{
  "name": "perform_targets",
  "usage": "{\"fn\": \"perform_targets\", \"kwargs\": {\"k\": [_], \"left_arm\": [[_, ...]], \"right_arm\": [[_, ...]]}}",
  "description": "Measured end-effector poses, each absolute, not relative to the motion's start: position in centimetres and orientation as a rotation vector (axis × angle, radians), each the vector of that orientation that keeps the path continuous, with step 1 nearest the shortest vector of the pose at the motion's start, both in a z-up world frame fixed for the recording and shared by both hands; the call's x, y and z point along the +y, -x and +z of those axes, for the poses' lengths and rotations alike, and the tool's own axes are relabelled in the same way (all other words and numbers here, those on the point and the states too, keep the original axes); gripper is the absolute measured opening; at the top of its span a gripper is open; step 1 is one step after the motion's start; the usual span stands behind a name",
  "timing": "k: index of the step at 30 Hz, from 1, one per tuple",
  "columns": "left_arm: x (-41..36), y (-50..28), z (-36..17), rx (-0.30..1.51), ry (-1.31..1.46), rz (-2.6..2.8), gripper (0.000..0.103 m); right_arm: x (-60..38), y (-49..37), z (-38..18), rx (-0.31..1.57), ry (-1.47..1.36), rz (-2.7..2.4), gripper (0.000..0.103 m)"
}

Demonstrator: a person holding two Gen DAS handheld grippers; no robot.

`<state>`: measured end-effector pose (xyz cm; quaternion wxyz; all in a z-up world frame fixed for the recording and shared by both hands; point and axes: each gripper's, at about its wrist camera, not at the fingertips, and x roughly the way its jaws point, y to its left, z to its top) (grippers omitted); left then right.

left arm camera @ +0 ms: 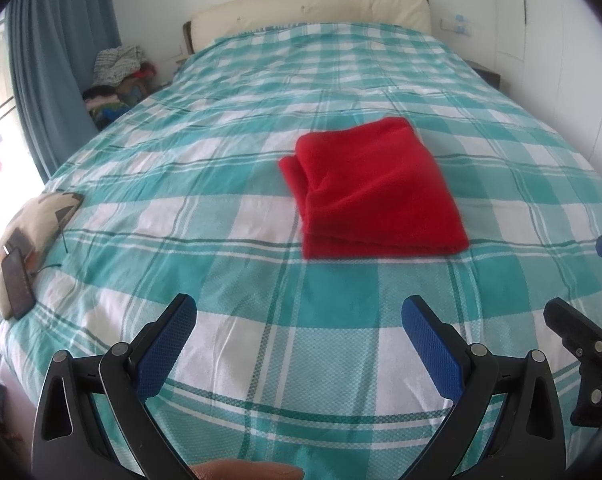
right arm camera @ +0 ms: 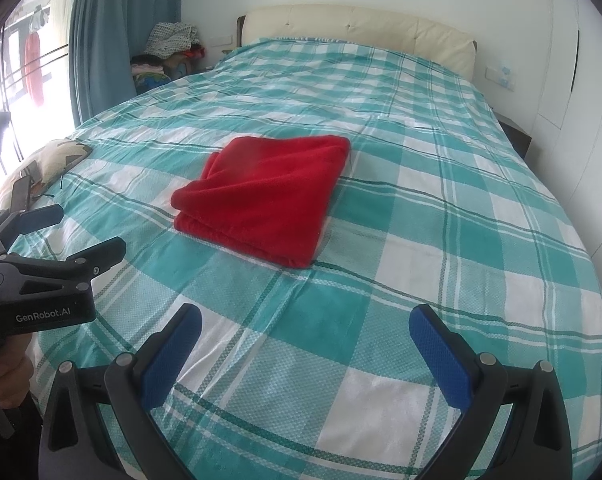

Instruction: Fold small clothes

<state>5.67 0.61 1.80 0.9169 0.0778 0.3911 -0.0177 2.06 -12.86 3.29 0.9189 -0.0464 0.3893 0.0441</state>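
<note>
- My left gripper (left arm camera: 299, 320): jaws spread wide, holding nothing, above the bed's check cover.
- My right gripper (right arm camera: 305, 330): jaws likewise apart and bare.
- Folded red fleece garment (left arm camera: 371, 188) lies flat mid-bed (left arm camera: 229, 144), ahead of both grippers, touching neither.
- Patterned pillow (left arm camera: 33, 220) at the bed's left edge, a phone (left arm camera: 17, 282) on it.
- Cream headboard (left arm camera: 313, 10) at the far end.

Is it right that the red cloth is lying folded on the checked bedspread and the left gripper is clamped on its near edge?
Not quite. The red cloth does lie folded on the checked bedspread, but the left gripper is open and holds nothing. The left wrist view shows its jaws spread wide, apart from the cloth.
</note>
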Motion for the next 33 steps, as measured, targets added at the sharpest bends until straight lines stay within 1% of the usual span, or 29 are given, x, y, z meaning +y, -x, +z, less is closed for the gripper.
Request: {"fn": "perform_targets", "kwargs": {"k": [14, 26, 33], "left_arm": [[0.75, -5.32, 1.93, 0.772, -0.163, -0.015, 0.103], [0.92, -5.7, 1.41, 0.8, -0.16, 0.016, 0.103], [0.51, -5.42, 1.52, 0.783, -0.181, 0.001, 0.103]], "right_arm": [[-13.01, -2.13, 3.34, 0.793, 0.117, 0.068, 0.102], [-13.07, -2.13, 3.35, 0.793, 0.115, 0.067, 0.102], [-13.1, -2.14, 3.35, 0.794, 0.113, 0.068, 0.102]]}}
